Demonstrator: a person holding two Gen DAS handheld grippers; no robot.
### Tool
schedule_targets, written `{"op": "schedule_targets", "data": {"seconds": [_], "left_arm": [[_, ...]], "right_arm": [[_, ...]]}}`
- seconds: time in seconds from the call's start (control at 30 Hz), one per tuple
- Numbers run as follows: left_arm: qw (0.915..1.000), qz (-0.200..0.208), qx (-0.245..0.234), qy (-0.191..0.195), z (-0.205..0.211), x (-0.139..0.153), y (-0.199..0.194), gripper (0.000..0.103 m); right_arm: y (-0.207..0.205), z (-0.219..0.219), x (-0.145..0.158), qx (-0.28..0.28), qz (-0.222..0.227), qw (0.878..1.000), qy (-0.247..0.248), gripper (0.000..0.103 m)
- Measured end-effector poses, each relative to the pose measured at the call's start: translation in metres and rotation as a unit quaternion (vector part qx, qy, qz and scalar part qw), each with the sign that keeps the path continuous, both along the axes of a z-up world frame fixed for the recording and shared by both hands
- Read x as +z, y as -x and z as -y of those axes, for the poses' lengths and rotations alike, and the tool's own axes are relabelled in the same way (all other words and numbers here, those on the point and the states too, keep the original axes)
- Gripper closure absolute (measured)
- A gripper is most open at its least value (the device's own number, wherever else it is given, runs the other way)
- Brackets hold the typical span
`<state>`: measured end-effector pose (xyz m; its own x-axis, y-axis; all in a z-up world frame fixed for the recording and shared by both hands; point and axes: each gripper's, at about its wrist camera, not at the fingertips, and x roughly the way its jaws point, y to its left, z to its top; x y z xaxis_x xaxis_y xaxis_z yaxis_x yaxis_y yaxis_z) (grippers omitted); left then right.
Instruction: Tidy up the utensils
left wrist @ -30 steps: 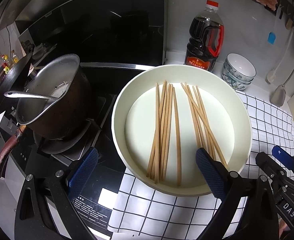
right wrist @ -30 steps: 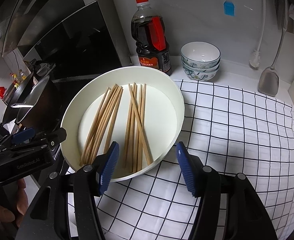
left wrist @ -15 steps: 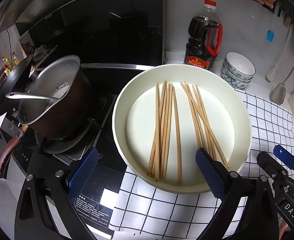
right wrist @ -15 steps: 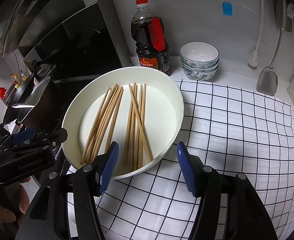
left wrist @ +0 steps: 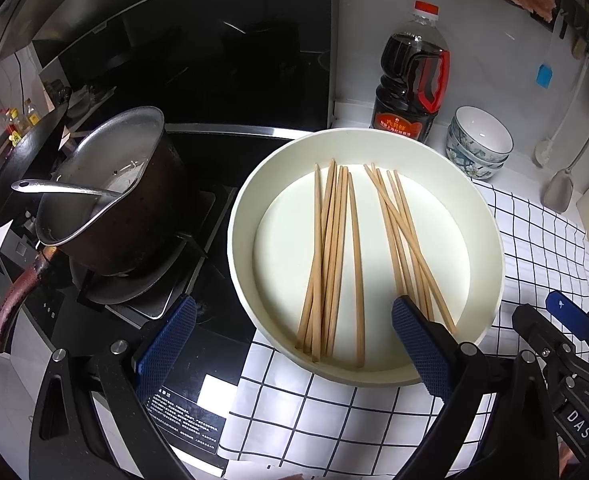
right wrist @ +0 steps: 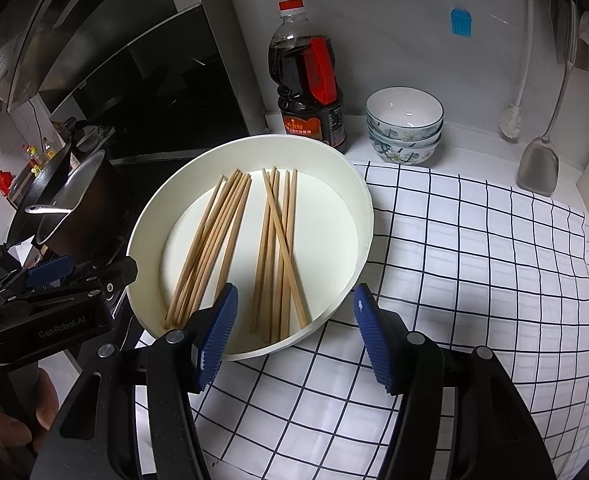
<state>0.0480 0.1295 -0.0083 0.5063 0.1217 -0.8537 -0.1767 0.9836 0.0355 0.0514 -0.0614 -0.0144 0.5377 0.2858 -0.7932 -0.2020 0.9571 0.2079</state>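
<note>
A round white tray (left wrist: 235, 240) (right wrist: 368, 216) sits half on a checked cloth, half on the black hob. Several wooden chopsticks lie in it as two loose bundles: a left bundle (left wrist: 330, 256) (right wrist: 214, 244) and a right bundle (left wrist: 404, 240) (right wrist: 278, 248) with one stick crossing the others. My left gripper (left wrist: 292, 344) hovers open over the tray's near rim, its right pad above the right bundle's near ends. My right gripper (right wrist: 294, 338) is open too, above the near rim at the right bundle's ends. Neither holds anything.
A dark pot (left wrist: 106, 192) with a metal ladle stands on the burner left of the tray. Behind the tray are a soy sauce bottle (left wrist: 414, 80) and stacked bowls (right wrist: 404, 124). A spatula (right wrist: 538, 168) leans at the back right. The checked cloth (right wrist: 474, 260) spreads rightward.
</note>
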Motion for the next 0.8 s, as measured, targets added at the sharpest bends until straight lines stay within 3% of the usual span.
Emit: {"op": "schedule_targets", "data": {"seconds": [0.8], "left_arm": [[0.9999, -0.004, -0.003, 0.01, 0.0016, -0.0017, 0.0011, 0.006]], "right_arm": [[-0.0007, -0.0004, 0.0001, 0.001, -0.001, 1.0, 0.0, 0.045]]}}
